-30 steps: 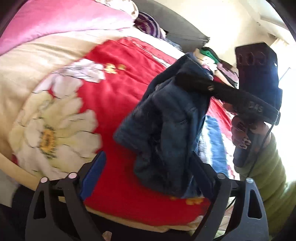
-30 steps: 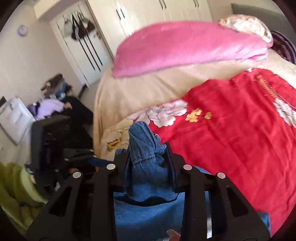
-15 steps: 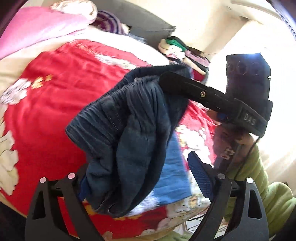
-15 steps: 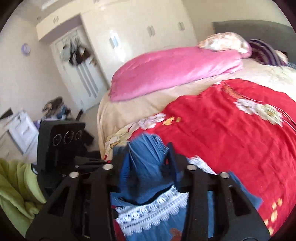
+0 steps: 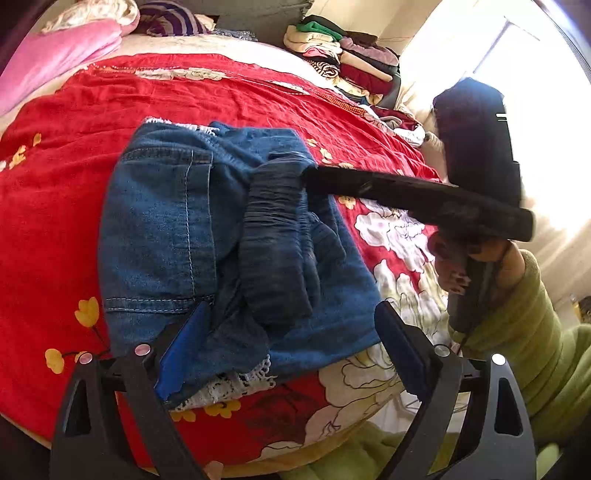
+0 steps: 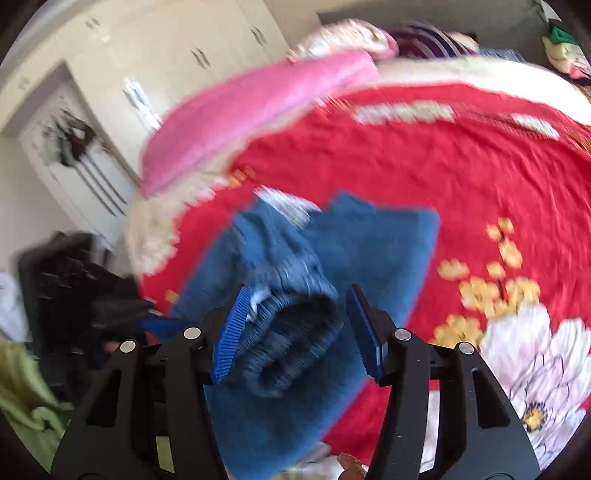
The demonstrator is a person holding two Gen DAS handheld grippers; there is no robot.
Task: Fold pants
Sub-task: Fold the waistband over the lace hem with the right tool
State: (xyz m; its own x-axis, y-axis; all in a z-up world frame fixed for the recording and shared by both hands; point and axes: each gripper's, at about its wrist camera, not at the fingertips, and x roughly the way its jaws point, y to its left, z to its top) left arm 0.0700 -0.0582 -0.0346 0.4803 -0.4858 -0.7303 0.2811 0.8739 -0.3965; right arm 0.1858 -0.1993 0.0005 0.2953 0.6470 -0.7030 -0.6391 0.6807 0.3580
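Home bedroom. Wide bed [image 5: 229,70] under a red floral bedspread [image 5: 74,206]; pink blanket [image 6: 255,110] and a patterned pillow [image 6: 347,35] bunched at one end. Grey headboard [image 5: 258,18] behind. Stack of folded clothes [image 5: 354,62] heaped beside the bed, near a bright window [image 5: 517,66]. White built-in wardrobe doors [image 6: 177,62] along the far wall; garments hang on a door [image 6: 70,140].

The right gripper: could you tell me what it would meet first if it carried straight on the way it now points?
Most likely the pants' bunched elastic waistband, which already sits between the open jaws of the right gripper. Beyond it lie the folded denim and the red bedspread. Depth is hard to judge in this blurred view.
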